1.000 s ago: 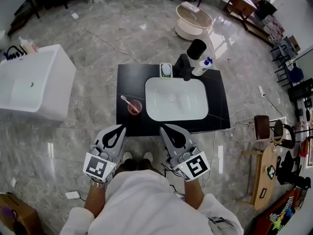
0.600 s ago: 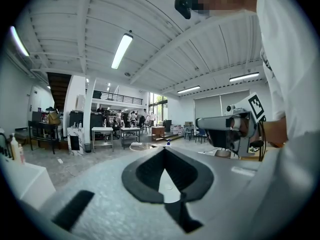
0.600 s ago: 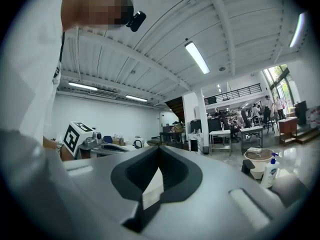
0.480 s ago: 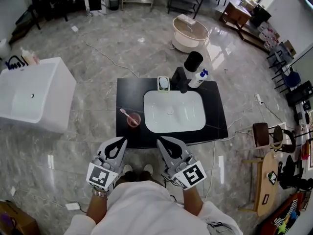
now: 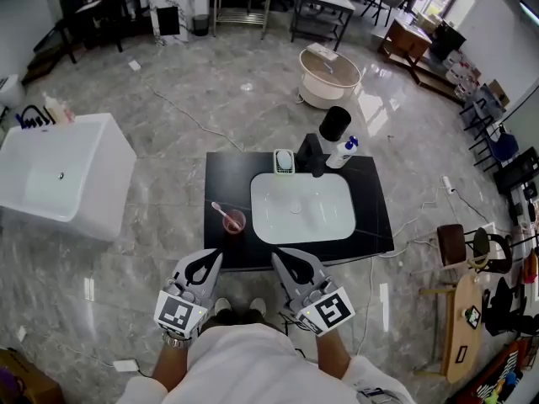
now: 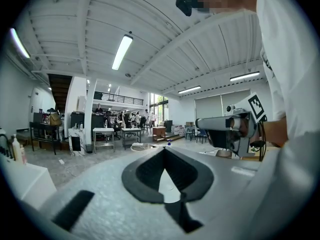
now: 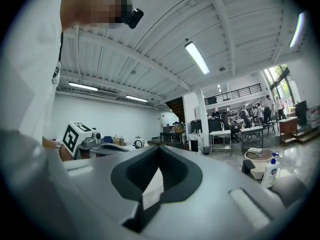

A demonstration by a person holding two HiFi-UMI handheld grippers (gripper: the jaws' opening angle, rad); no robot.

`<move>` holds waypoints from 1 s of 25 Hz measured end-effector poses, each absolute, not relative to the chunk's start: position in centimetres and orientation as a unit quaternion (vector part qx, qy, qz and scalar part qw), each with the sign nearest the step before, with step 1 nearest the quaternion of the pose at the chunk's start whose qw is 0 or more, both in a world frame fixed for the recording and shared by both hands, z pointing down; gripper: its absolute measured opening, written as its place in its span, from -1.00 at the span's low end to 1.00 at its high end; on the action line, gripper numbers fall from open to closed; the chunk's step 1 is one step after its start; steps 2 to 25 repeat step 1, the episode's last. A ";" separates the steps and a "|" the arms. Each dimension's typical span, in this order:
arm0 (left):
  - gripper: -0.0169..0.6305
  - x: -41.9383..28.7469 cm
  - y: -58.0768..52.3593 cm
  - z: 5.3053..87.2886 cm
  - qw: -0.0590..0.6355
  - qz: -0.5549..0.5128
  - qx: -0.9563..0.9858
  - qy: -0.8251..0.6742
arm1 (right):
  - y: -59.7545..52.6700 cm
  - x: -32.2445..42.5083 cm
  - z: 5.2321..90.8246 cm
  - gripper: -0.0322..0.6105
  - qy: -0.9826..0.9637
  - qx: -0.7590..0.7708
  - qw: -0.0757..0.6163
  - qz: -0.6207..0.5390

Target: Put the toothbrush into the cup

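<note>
A small pink cup point(image 5: 234, 221) stands on the left part of the black counter point(image 5: 376, 225), beside the white basin. The pink toothbrush point(image 5: 221, 210) stands in the cup and leans up to the left. My left gripper point(image 5: 208, 255) and right gripper point(image 5: 278, 256) are held close to my body, just short of the counter's near edge and well apart from the cup. Both are shut with nothing between the jaws. In the left gripper view the jaws point(image 6: 164, 149) meet at the tip, as they do in the right gripper view point(image 7: 159, 148). Neither gripper view shows the cup.
A white basin point(image 5: 301, 207) fills the counter's middle. Behind it stand a soap dish point(image 5: 285, 162), a black cup point(image 5: 335, 123) and a pump bottle point(image 5: 344, 151). A white bathtub point(image 5: 59, 175) is at the left, a round white tub point(image 5: 330, 76) farther back, stools point(image 5: 463, 225) at the right.
The counter now sits a little farther off in the head view, and both grippers have drifted slightly lower in the picture. They stay shut and empty; the toothbrush stays in the cup.
</note>
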State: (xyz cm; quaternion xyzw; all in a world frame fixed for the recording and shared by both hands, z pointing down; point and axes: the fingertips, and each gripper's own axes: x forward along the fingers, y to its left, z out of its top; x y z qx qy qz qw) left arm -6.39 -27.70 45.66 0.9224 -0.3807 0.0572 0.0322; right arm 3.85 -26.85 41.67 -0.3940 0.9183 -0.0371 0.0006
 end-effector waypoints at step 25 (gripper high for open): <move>-0.95 -6.4 -27.6 45.6 0.033 0.056 0.922 -0.382 | -26.8 3.9 41.6 -0.87 0.918 -0.394 0.000 -0.036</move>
